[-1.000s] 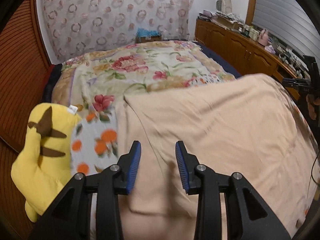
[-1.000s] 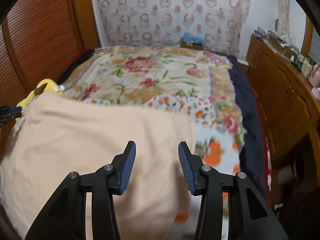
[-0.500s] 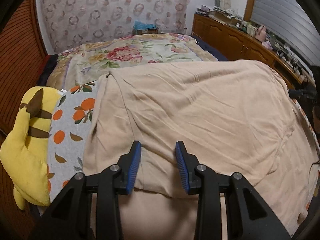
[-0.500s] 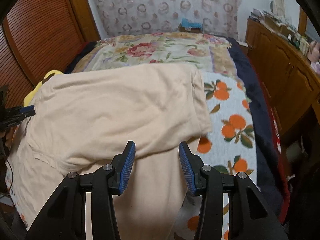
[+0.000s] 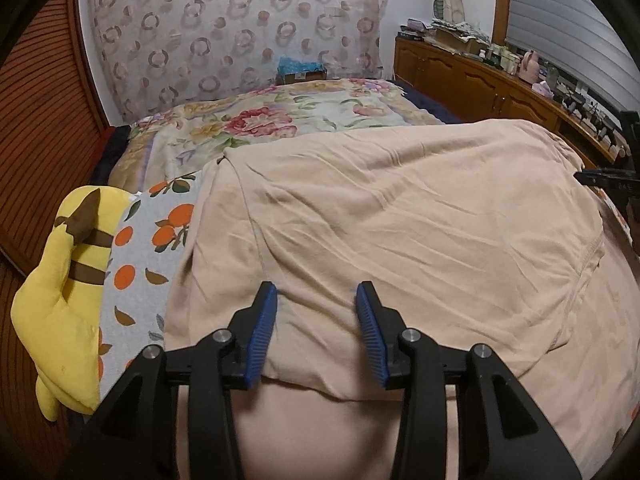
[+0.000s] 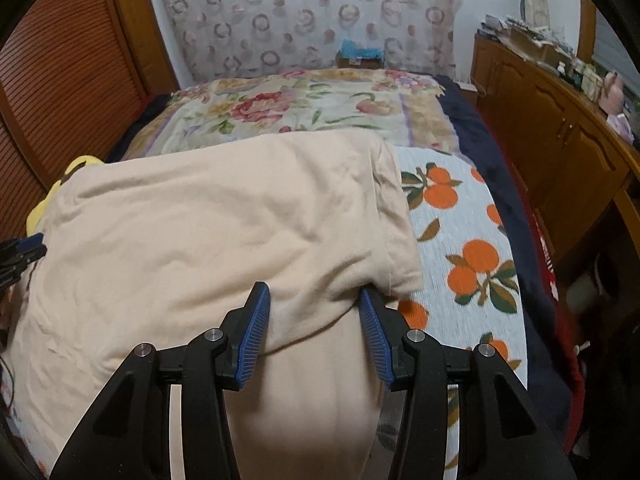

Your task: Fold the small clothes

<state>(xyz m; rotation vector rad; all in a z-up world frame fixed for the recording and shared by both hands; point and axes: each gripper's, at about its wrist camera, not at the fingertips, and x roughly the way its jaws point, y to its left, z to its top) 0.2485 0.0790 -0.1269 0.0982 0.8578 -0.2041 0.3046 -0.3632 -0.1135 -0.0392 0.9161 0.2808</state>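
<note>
The peach garment (image 5: 400,216) is soft matt knit cloth, lightly creased, with a stitched seam. Beneath it, the orange-print sheet (image 6: 460,240) is a finely ribbed matt weave. Left of the garment, the yellow toy (image 5: 60,288) is fuzzy plush. Beyond the garment, the flowered blanket (image 5: 280,120) looks like soft cloth. The cabinet (image 6: 560,148) to the right of the garment is glossy varnished wood. The curtain (image 5: 240,28) is thin, sheer fabric.

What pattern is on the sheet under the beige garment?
Oranges with leaves on a pale sheet; the right wrist view shows it best.
</note>
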